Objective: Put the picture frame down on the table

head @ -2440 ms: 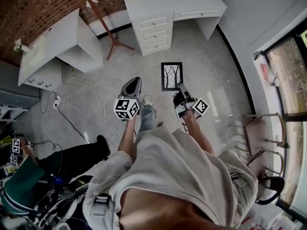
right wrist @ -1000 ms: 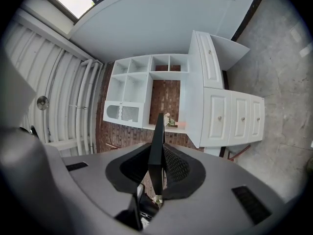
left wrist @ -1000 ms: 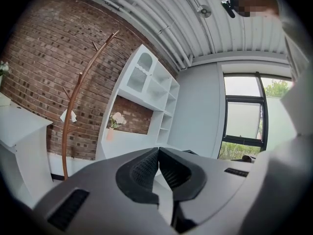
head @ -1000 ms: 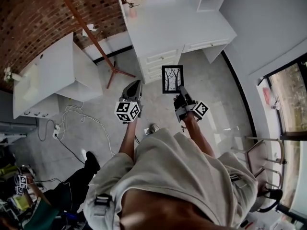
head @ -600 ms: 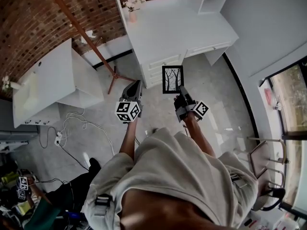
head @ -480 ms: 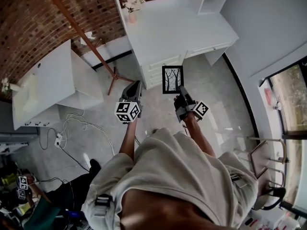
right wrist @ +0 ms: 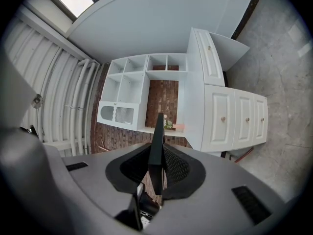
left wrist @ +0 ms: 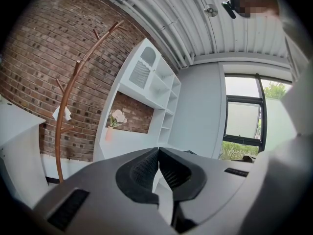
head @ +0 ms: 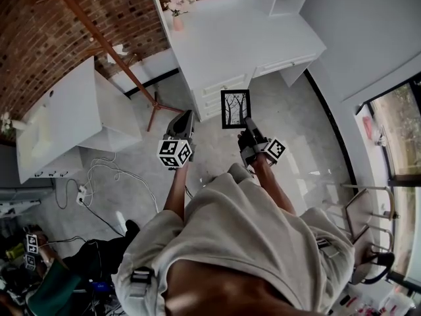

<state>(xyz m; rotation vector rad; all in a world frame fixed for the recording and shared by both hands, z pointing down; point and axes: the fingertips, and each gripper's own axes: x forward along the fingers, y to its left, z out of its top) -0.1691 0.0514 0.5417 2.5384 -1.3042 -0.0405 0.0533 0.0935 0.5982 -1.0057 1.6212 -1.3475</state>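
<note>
The picture frame [head: 235,108] is black with a drawing of bare trees. It hangs in the air in front of the white desk [head: 223,38], over the floor by the drawers. My right gripper [head: 245,128] is shut on its lower edge. In the right gripper view the picture frame [right wrist: 156,141] shows edge-on between the pads of the right gripper [right wrist: 157,153], with the desk [right wrist: 230,116] beyond. My left gripper [head: 186,116] is beside it to the left, holding nothing. In the left gripper view, the left gripper [left wrist: 158,155] has its jaws meeting.
A pink vase of flowers [head: 176,8] stands at the desk's back left. A wooden coat stand [head: 112,51] leans between this desk and a second white desk [head: 66,117]. Cables [head: 99,176] lie on the floor. A chair [head: 368,209] stands right; a person [head: 59,282] crouches lower left.
The white desk has come nearer as the person walked towards it. Both grippers keep their places relative to the body, and the frame stays in the right gripper.
</note>
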